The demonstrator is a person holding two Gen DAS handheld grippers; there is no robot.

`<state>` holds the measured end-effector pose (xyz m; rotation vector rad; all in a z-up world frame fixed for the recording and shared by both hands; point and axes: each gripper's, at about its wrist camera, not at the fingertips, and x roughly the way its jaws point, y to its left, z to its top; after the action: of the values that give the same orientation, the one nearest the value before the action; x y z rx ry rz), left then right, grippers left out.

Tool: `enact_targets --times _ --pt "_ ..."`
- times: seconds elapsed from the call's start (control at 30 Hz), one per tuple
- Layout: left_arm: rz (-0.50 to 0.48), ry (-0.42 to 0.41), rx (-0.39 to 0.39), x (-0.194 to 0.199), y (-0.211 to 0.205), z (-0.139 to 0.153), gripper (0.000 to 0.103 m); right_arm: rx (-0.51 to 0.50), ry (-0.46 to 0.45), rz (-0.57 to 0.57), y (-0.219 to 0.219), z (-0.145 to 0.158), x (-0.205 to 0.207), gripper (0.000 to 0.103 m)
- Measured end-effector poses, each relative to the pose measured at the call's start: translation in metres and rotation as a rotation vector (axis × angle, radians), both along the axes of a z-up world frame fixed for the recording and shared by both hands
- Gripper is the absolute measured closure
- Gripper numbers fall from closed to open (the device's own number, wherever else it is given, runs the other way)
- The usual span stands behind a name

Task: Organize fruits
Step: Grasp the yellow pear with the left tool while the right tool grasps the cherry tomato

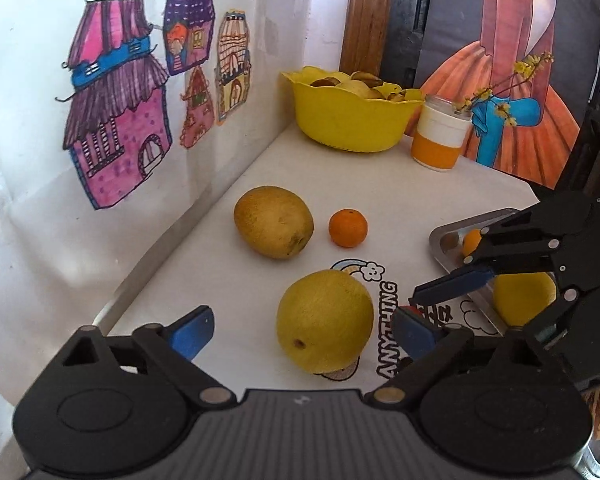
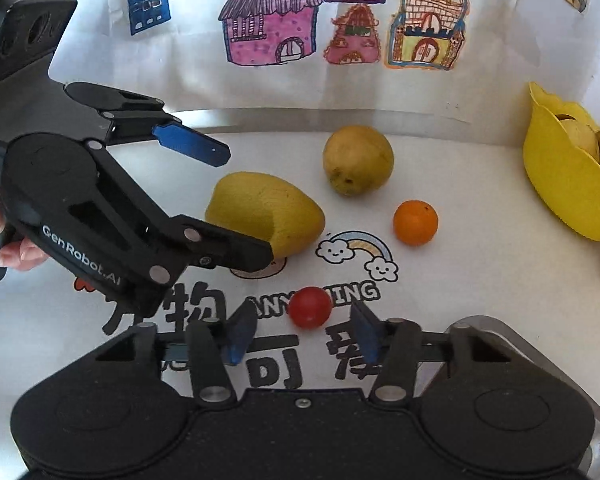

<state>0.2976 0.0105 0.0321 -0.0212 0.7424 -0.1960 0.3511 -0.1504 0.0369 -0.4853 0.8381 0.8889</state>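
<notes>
A large yellow citrus fruit [image 1: 324, 320] lies on the white printed cloth. My left gripper [image 1: 302, 320] is open and straddles it, one blue pad [image 1: 192, 336] well clear on its left. A brownish-yellow fruit [image 1: 274, 226] and a small orange [image 1: 348, 228] lie farther back. My right gripper [image 2: 303, 314] is open, low over the cloth, with a small red round fruit [image 2: 310, 306] just ahead of its fingertips. The right wrist view shows the left gripper [image 2: 244, 204] around the yellow fruit [image 2: 268, 204]. A metal tray [image 1: 440, 236] on the right holds a yellow fruit [image 1: 520, 296] and a small orange one [image 1: 472, 240].
A yellow bowl [image 1: 352, 120] filled with fruit stands at the back corner beside an orange-and-white jar [image 1: 440, 136] holding a twig. A wall with house drawings [image 1: 120, 120] runs along the left. A painted picture [image 1: 520, 80] leans at the back. A hand [image 2: 16, 256] holds the left gripper's grip.
</notes>
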Motion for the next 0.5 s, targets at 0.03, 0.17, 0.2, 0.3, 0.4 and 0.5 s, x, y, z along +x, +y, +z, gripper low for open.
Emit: enact_targets --times 0.03,0.17,0.2,0.3,0.4,0.5 --pt "-0.003 0.002 0.0 0.0011 -0.001 -0.0003 0.009 0.002 -0.003 0.002 -0.0003 -0.0005 -0.0001 0.054" --pt "-0.016 0.013 -0.001 0.0035 -0.0043 -0.0025 0.014 0.0 -0.009 0.009 -0.0002 -0.0036 -0.0011 0.057" --pt "-0.02 0.016 -0.001 0.0038 -0.0048 -0.0032 0.016 0.0 -0.012 0.012 0.0001 -0.0037 -0.0022 0.058" --pt "-0.029 0.021 -0.002 0.004 -0.0054 -0.0046 0.023 0.012 -0.005 0.008 -0.0001 -0.0039 -0.0016 0.061" --pt "-0.026 0.031 -0.009 0.005 -0.0044 -0.0055 0.03 0.031 0.01 -0.011 -0.0016 -0.0035 -0.0007 0.065" --pt "-0.027 0.034 -0.019 0.0047 -0.0038 -0.0059 0.036 0.051 0.026 -0.027 -0.0026 -0.0037 0.0004 0.068"
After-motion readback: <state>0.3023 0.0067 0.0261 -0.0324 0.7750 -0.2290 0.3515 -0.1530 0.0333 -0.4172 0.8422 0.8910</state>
